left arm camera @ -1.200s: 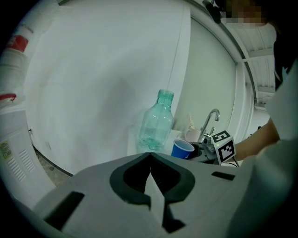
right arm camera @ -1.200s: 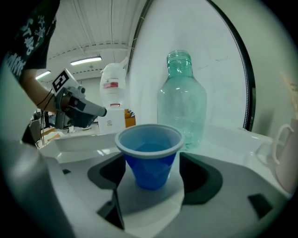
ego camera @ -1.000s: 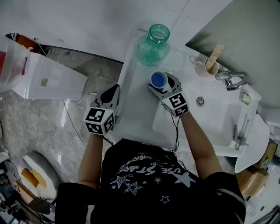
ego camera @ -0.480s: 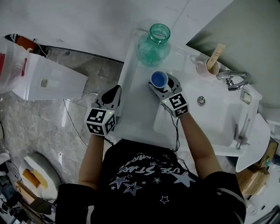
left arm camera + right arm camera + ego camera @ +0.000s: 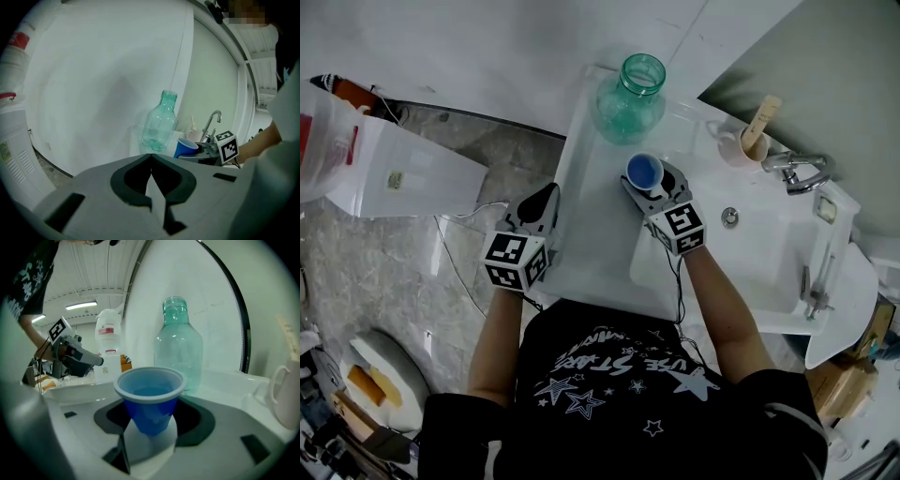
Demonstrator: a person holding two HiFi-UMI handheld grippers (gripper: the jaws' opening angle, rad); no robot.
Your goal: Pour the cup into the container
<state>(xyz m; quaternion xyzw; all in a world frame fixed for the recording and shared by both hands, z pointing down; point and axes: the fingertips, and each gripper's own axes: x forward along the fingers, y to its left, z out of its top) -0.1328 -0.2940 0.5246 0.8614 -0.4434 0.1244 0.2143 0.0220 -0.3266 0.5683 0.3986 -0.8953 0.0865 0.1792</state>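
A blue cup point(image 5: 644, 172) with liquid in it stands on the white counter point(image 5: 586, 244), in front of a teal glass bottle point(image 5: 630, 92) with an open neck. My right gripper point(image 5: 650, 184) holds the cup between its jaws, which are closing; no gap shows at the cup's sides. In the right gripper view the cup point(image 5: 150, 399) fills the jaw space and the bottle point(image 5: 178, 350) rises behind it. My left gripper point(image 5: 540, 202) hangs shut and empty off the counter's left edge. From the left gripper view, bottle point(image 5: 159, 124) and cup point(image 5: 186, 147) lie ahead.
A pink mug point(image 5: 739, 143) with a wooden stick stands by the faucet point(image 5: 797, 171). The sink basin point(image 5: 759, 262) lies right of the cup. A white bag and box point(image 5: 394, 173) sit on the floor to the left.
The right gripper's jaws have drawn in round the cup, and gripper and cup have shifted slightly right. The left gripper has stayed put.
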